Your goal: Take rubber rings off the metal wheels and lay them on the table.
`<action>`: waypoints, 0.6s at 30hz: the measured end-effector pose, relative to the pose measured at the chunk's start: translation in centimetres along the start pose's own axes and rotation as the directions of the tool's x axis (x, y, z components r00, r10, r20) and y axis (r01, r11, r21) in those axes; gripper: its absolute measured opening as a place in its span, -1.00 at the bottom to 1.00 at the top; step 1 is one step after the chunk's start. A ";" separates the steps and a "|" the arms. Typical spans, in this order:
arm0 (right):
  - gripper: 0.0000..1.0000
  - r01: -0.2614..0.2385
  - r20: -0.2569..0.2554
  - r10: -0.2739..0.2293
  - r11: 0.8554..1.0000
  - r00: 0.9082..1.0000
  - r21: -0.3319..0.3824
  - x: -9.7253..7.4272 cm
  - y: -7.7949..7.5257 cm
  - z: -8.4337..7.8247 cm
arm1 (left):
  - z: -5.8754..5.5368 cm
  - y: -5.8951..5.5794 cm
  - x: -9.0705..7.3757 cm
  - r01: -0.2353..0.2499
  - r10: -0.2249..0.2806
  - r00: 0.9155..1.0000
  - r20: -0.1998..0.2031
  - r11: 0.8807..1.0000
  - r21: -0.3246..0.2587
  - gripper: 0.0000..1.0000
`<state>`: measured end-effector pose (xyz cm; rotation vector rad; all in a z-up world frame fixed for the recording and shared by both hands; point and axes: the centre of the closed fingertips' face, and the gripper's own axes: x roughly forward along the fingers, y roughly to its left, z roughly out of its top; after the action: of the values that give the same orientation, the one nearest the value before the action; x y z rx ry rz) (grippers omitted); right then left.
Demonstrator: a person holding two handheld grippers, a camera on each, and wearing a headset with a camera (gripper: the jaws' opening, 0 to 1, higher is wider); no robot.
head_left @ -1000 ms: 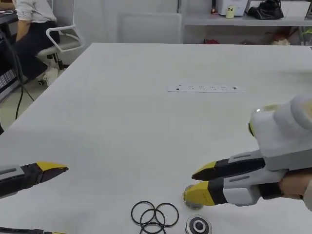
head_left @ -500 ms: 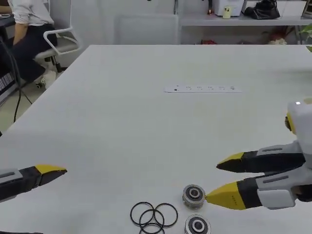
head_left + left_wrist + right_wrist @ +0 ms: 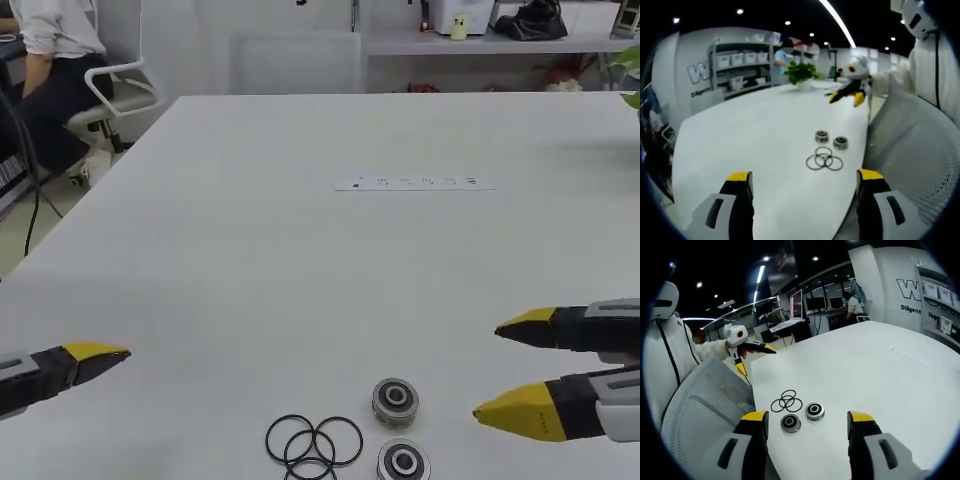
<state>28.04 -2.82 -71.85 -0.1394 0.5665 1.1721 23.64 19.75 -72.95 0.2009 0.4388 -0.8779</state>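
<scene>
- Now the right gripper (image 3: pixel 488 370) has drawn back to the right. It is clear of the farther wheel (image 3: pixel 395 398), which it was crowding a second ago, and that wheel has not shifted.
- The left gripper (image 3: pixel 804 176) has hardly moved.
- The farther wheel and the nearer wheel (image 3: pixel 403 462) stand close together on the desk (image 3: pixel 300 250). Just left of them the rubber rings (image 3: pixel 314 442) lie in a loose, overlapping cluster.
- The retreat probably marks a pause between grasps. Whether either wheel still wears a ring is too small to tell.
- The right fingers (image 3: pixel 530 412) are spread wide and empty, their tips near the farther wheel but apart from it.
- The left fingers (image 3: pixel 738 200) are equally wide, grip nothing, and stand well apart from the rings.
</scene>
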 end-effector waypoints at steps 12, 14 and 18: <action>0.41 0.036 -0.026 -0.036 0.999 0.999 0.008 -0.9 -0.5 -2.5 | -0.8 -0.2 0.0 -0.005 0.005 1.000 -0.007 1.000 -0.019 0.75; 0.43 0.043 -0.028 -0.042 0.999 0.999 0.017 -1.0 -0.6 -2.9 | -1.0 -0.2 -0.1 -0.007 0.007 1.000 -0.007 1.000 -0.024 0.75; 0.47 0.047 -0.051 -0.046 0.999 0.998 0.020 -1.2 -0.8 -3.8 | -1.4 -0.1 -0.1 -0.013 0.013 1.000 -0.011 0.999 -0.034 0.75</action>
<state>27.07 -5.66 -74.65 -0.1637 0.6172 1.1190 23.08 20.24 -74.12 0.1765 0.4618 -0.8562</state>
